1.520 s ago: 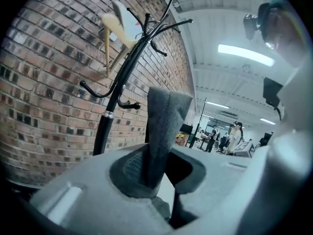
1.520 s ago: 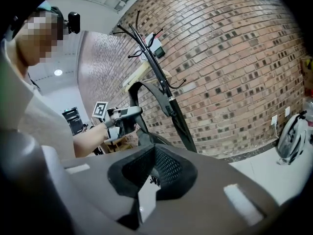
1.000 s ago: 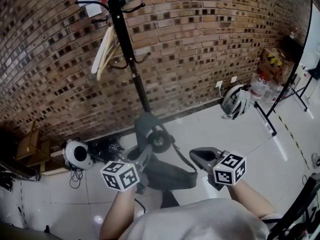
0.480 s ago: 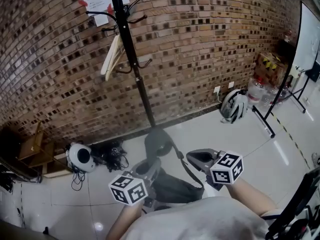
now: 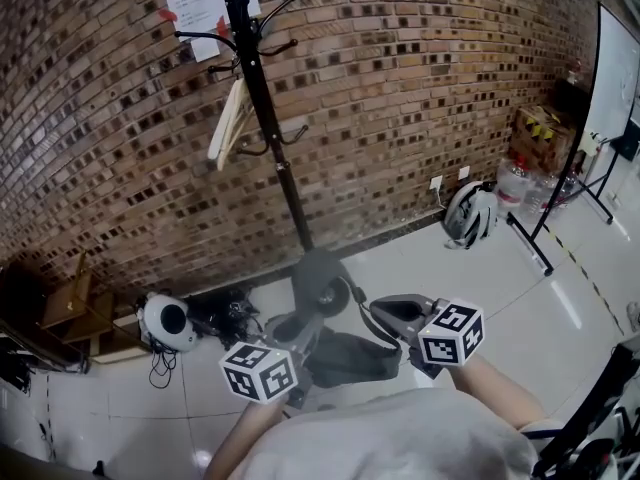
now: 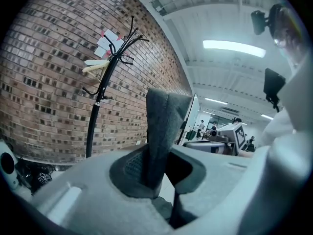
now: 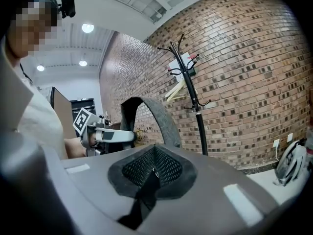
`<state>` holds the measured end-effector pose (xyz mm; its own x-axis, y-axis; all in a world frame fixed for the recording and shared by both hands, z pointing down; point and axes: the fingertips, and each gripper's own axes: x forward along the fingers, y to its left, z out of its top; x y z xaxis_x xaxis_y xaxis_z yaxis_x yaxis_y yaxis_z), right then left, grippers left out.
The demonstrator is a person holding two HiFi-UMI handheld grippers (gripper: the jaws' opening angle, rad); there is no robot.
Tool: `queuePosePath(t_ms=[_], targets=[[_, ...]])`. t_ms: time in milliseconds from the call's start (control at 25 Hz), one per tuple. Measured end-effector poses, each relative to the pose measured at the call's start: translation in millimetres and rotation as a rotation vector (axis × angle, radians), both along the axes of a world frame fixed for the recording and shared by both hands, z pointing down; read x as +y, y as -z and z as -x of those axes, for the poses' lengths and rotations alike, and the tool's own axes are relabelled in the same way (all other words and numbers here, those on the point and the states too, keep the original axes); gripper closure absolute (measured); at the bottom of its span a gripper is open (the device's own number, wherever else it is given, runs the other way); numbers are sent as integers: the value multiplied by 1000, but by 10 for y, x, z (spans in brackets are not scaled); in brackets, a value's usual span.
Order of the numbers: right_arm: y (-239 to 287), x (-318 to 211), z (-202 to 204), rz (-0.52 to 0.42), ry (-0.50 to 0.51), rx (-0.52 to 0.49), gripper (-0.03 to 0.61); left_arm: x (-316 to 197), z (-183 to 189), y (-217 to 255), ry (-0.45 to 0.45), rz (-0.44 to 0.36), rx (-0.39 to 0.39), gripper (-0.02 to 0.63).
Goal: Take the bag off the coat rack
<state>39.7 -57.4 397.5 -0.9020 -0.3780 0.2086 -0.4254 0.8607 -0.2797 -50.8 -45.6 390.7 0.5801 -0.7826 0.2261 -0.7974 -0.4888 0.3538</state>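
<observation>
A wall of brown brick (image 5: 420,98) is seen across the back. A white paper sheet (image 5: 197,8) is taped high on it, and white sockets (image 5: 437,182) are set low, near the floor. The floor (image 5: 500,308) is laid with glossy white tiles, in which light is reflected. A grey and white helmet (image 5: 468,213) is propped at the wall's foot, with clear water bottles (image 5: 516,176) and a cardboard box (image 5: 538,128) near it. At the right a white board (image 5: 612,78) is carried on a black stand. At the left, a wooden shelf (image 5: 62,298), a round white device (image 5: 166,321) and tangled black cables (image 5: 222,306) are found. A long ceiling lamp (image 6: 234,47) is shown lit in the left gripper view.
</observation>
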Motion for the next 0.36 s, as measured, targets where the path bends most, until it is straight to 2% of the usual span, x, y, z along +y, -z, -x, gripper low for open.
queuePosePath(t_ms=[360], targets=[[-44,-17,15,2,13,8,580,-8,8,17,9,-5,-23,561]])
